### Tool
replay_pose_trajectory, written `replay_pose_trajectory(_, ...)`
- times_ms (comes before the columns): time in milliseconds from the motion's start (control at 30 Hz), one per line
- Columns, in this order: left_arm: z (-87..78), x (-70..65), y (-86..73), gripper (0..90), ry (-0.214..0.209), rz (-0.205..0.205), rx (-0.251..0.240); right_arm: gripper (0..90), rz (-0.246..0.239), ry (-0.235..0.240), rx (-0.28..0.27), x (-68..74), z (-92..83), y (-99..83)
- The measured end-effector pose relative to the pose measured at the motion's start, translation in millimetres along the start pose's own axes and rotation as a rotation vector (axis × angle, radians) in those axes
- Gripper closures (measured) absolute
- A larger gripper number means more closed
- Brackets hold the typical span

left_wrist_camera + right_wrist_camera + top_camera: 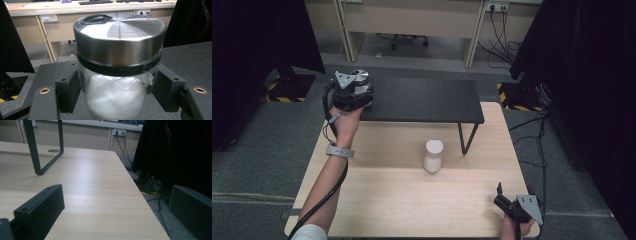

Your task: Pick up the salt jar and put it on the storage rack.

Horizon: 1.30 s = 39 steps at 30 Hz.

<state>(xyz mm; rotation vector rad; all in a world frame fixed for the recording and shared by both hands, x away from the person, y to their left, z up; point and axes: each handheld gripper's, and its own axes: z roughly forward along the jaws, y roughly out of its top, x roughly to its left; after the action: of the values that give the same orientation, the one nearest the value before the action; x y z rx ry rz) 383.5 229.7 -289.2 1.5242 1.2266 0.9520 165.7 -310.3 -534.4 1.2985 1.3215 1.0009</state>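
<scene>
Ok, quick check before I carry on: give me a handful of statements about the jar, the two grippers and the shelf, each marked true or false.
1. The left gripper is clamped on the glass jar. True.
2. The jar's metal lid is off. False: it sits on the jar.
3. The jar is at the left end of the black shelf. True.
4. The right gripper holds the white cylinder. False: its jaws stand open with nothing between them, at the wooden table's near right corner.
5. The white cylinder lies on its side. False: it stands upright on the table.
</scene>
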Motion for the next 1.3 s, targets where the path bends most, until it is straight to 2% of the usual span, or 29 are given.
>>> replay_pose_trajectory(133,-7.0,3.9,-3.3,21.6,-0.027,-0.014,-0.039,0.2,0.001,0.001,0.0,-0.1,-0.1,-0.1)
replay_pose_trajectory(200,-12.0,4.6,-4.7,17.4,-0.037,-0.006,-0.054,0.2,0.001,0.002,0.0,-0.2,-0.1,0.0)
replay_pose_trajectory(300,-17.6,6.6,-7.8,8.8,-0.058,-0.006,-0.061,0.2,0.002,0.003,-0.001,-0.5,-0.2,-0.1)
replay_pose_trajectory(400,-23.0,6.3,-10.6,0.3,-0.061,0.001,-0.055,0.2,0.002,0.004,-0.002,-0.6,-0.3,-0.3)
replay_pose_trajectory(567,-34.9,8.9,-16.6,0.0,-0.073,0.0,-0.042,0.2,0.003,0.01,-0.003,-1.5,-0.5,-0.5)
replay_pose_trajectory(933,-58.7,12.9,-32.0,0.0,-0.049,-0.028,-0.027,0.2,0.006,0.019,-0.005,-3.0,-0.8,-0.9)
replay_pose_trajectory(1300,-71.9,2.9,-50.0,0.0,-0.047,-0.006,-0.003,0.2,0.015,0.024,-0.013,-4.2,-1.6,-2.1)
